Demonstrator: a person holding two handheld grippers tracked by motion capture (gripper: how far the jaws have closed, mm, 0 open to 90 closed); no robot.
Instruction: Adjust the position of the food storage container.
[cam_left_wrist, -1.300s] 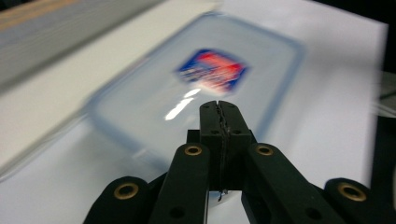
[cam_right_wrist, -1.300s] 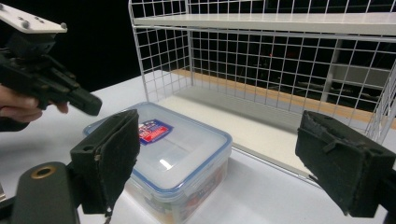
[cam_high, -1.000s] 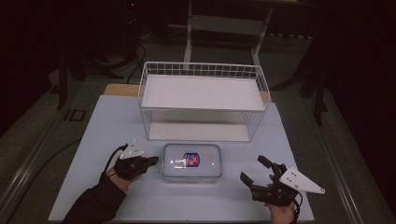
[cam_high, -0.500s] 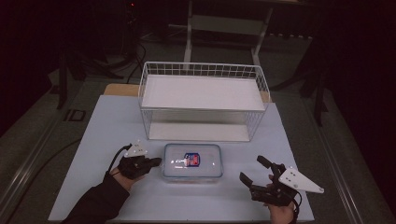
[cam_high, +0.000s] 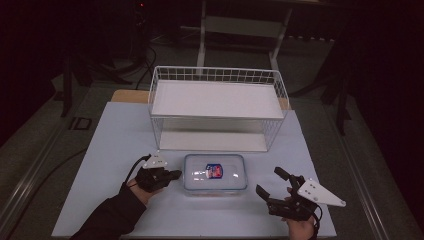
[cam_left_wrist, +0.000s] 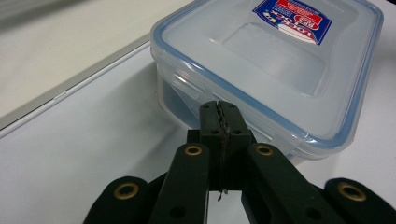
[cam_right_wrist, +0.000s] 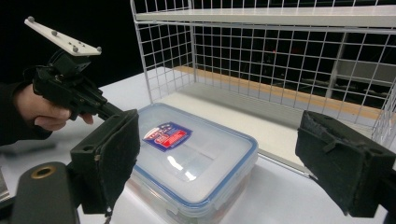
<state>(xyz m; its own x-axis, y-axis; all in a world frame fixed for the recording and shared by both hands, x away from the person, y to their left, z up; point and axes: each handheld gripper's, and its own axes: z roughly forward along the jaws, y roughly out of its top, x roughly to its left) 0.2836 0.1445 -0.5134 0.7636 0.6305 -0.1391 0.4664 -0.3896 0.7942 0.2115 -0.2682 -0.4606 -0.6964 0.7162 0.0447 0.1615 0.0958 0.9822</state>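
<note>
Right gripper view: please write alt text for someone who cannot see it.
A clear lidded container with a blue seal and a red-and-blue label sits between the open right gripper jaws. Behind it stands a white wire rack; the left gripper, held in a hand, reaches toward the container.

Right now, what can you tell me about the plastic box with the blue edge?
The plastic box is a clear, flat rectangle with rounded corners, lying level on the table in front of the wire rack. Its see-through lid is on, ringed by a blue seal, with a red-and-blue sticker on top and a snap flap on the side. The left gripper, shut, points at its side, seemingly just short of touching.
</note>
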